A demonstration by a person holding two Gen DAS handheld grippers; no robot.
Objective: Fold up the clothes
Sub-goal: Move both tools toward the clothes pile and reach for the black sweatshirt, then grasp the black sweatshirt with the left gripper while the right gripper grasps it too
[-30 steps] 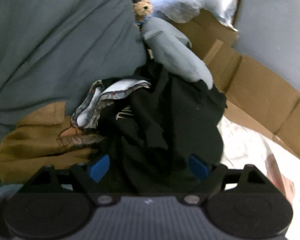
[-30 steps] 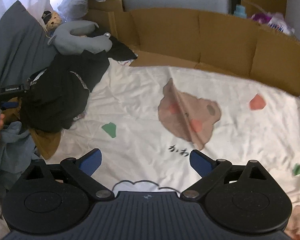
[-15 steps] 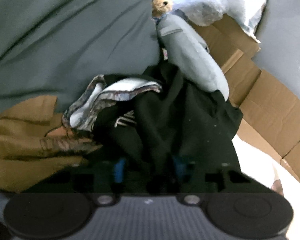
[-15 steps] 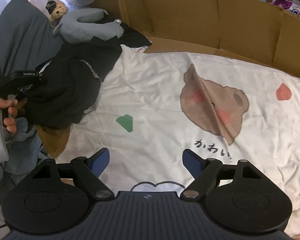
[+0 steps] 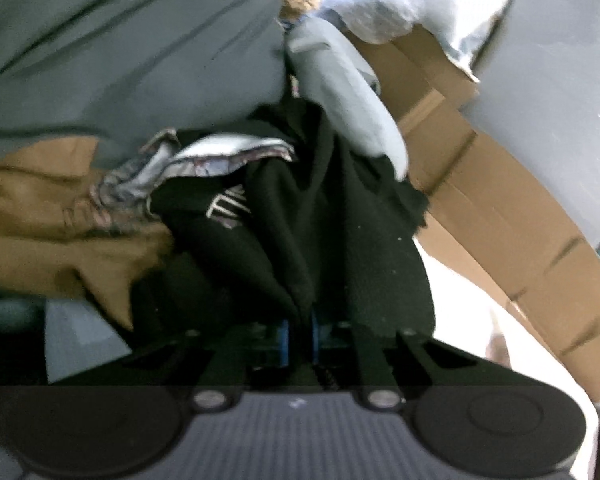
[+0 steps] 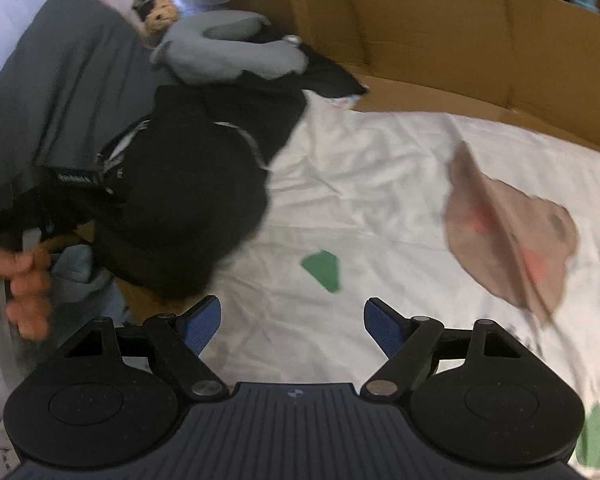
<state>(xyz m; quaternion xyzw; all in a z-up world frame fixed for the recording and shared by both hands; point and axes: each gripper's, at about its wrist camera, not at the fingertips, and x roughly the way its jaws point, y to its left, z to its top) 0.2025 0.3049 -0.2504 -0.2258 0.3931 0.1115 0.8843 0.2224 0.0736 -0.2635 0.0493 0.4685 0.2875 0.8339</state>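
The left gripper (image 5: pixel 299 338) was closing, fingers pinching the black garment (image 5: pixel 324 240); the right gripper (image 6: pixel 292 324) hovered spread over the white sheet (image 6: pixel 372 200).

L tongs (image 5: pixel 299 338) closing, R tongs (image 6: pixel 292 326) open

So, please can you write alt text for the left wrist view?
The left gripper is closing its blue pads on a fold of the black garment, part of a clothes pile with a brown garment. A grey neck pillow lies behind.
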